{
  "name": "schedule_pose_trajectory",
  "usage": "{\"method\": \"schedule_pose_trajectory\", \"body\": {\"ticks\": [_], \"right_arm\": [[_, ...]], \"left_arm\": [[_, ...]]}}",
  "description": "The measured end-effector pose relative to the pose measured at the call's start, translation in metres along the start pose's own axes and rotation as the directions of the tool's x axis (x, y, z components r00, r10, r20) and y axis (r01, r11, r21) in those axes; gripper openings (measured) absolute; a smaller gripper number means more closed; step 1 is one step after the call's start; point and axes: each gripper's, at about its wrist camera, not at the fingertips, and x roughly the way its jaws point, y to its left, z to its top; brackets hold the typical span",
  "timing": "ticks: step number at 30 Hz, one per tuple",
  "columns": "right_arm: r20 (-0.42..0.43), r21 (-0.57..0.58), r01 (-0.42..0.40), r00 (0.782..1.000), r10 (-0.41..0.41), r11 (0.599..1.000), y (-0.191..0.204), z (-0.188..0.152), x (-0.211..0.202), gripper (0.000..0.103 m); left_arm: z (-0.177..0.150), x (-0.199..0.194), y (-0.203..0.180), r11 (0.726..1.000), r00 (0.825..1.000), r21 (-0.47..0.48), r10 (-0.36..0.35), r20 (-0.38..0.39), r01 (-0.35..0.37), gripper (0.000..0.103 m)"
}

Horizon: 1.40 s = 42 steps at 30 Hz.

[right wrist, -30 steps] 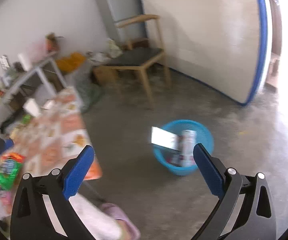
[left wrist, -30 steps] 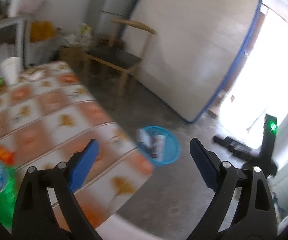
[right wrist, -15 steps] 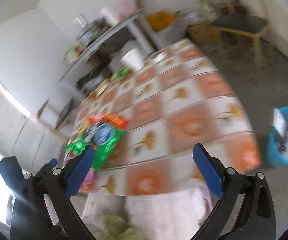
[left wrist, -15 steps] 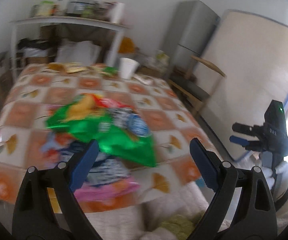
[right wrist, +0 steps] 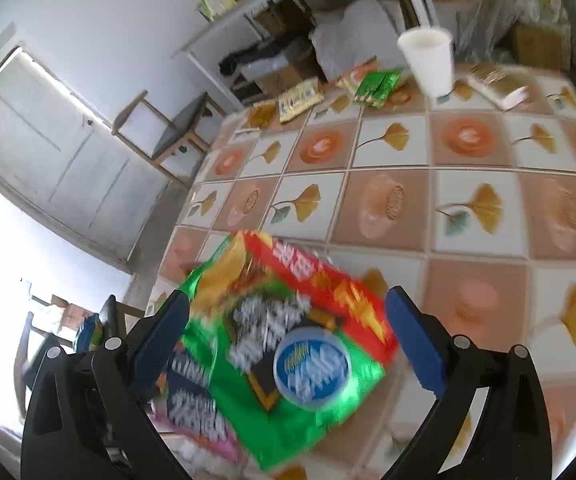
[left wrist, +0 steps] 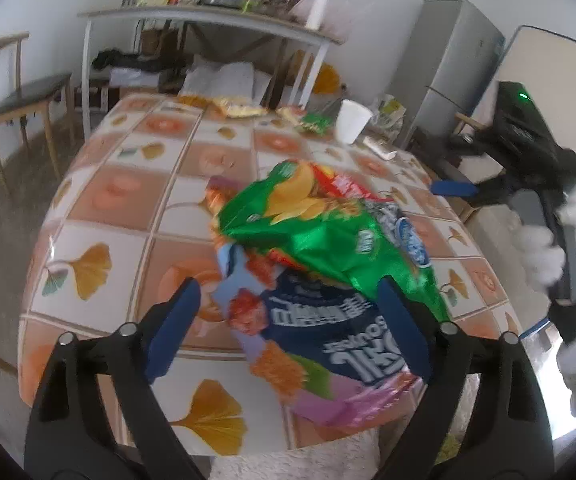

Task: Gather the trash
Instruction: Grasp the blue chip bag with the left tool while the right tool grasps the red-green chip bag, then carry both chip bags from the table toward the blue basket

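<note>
A green chip bag (left wrist: 320,236) lies on top of a dark blue and pink snack bag (left wrist: 328,340) near the front edge of the table (left wrist: 136,184). My left gripper (left wrist: 288,328) is open, its jaws either side of the blue bag, just above it. In the right wrist view the green bag (right wrist: 284,352) and the blue bag (right wrist: 192,404) lie between the jaws of my open right gripper (right wrist: 288,344). The right gripper also shows in the left wrist view (left wrist: 454,189), at the table's right side.
A white paper cup (right wrist: 428,60), small green (right wrist: 376,86) and yellow (right wrist: 300,98) wrappers and a flat packet (right wrist: 496,84) lie at the table's far end. A chair (left wrist: 16,92) stands left, a shelf (left wrist: 208,20) behind, a fridge (left wrist: 452,68) right.
Both grippers have swung away from the blue basket on the floor to the table and closed in on the pile of snack bags. Both stayed open.
</note>
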Motion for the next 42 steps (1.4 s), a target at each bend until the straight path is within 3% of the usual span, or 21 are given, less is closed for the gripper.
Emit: {"method": "schedule_pose_trajectory", "body": {"ticks": [4, 8, 11, 18, 26, 35, 39, 42], "right_arm": [[-0.118, 0.062, -0.046, 0.992, 0.053, 0.997, -0.014, 0.021, 0.048, 0.095], [-0.219, 0.114, -0.042, 0.974, 0.066, 0.993, -0.028, 0.024, 0.081, 0.095], [-0.244, 0.154, -0.058, 0.965, 0.095, 0.986, -0.037, 0.019, 0.09, 0.095], [-0.247, 0.208, -0.108, 0.956, 0.159, 0.972, -0.044, -0.002, 0.079, 0.094], [-0.238, 0.288, -0.167, 0.941, 0.239, 0.943, -0.047, -0.046, 0.052, 0.075], [-0.176, 0.379, -0.242, 0.929, 0.327, 0.893, -0.054, -0.087, 0.037, 0.07], [-0.12, 0.421, -0.314, 0.911, 0.395, 0.851, -0.061, -0.098, 0.031, 0.067], [-0.078, 0.443, -0.396, 0.877, 0.475, 0.804, -0.061, -0.103, 0.029, 0.063]], "left_arm": [[-0.002, 0.01, 0.012, 0.999, 0.999, -0.045, -0.025, -0.03, 0.023, 0.077], [-0.004, 0.019, 0.019, 0.997, 0.996, -0.073, -0.043, -0.073, 0.037, 0.064], [-0.006, 0.026, 0.02, 0.997, 0.994, -0.072, -0.037, -0.101, 0.03, 0.056], [-0.012, 0.036, 0.01, 0.999, 0.991, -0.019, 0.024, -0.131, -0.026, 0.045], [-0.012, 0.038, 0.004, 0.999, 0.991, -0.021, 0.034, -0.133, -0.037, 0.039], [-0.011, 0.038, 0.006, 0.998, 0.99, -0.044, 0.037, -0.139, -0.043, 0.03], [-0.01, 0.038, 0.007, 0.997, 0.989, -0.052, 0.044, -0.141, -0.052, 0.028], [-0.01, 0.038, 0.006, 0.997, 0.988, -0.041, 0.051, -0.142, -0.058, 0.028]]}}
